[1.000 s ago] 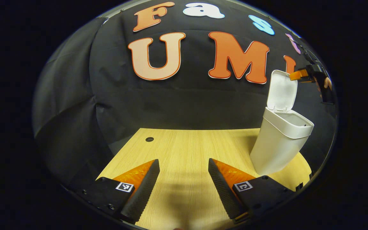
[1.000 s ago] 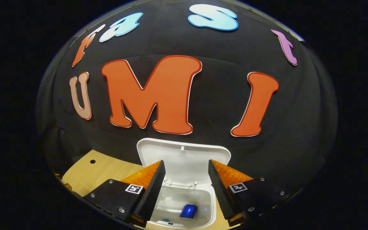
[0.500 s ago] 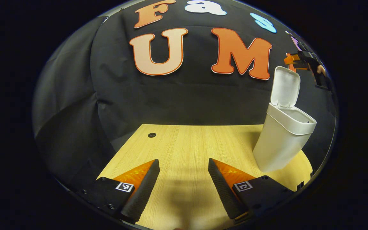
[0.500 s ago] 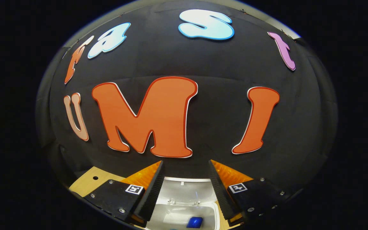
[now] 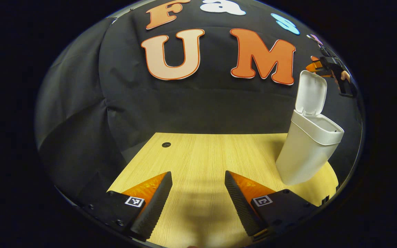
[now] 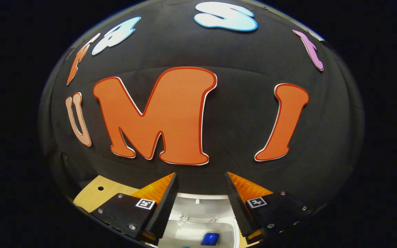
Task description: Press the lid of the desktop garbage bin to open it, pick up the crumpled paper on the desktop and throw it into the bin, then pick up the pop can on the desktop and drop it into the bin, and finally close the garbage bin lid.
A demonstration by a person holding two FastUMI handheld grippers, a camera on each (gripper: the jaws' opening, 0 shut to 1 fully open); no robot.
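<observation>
The white garbage bin (image 5: 305, 151) stands at the right of the wooden desktop (image 5: 202, 158) with its lid (image 5: 310, 92) upright and open. My right gripper (image 5: 317, 67) hovers above and behind the lid's top edge, held by a hand. In the right gripper view that gripper (image 6: 200, 203) is open and empty above the bin's mouth (image 6: 198, 232), where a blue pop can (image 6: 209, 238) lies inside. The raised lid (image 6: 202, 206) sits between the fingers without touching them. My left gripper (image 5: 198, 198) is open and empty, low over the desktop, left of the bin.
A small round cable hole (image 5: 166, 144) is in the desktop's far left corner, also seen as the hole (image 6: 100, 188) in the right gripper view. The black cloth wall closes the back and left side. The desktop's right edge runs just past the bin.
The right gripper rose above the bin, so the lid sank low in its view, then held nearly still. The left gripper drifted slightly; the bin sits a little farther right in its view.
</observation>
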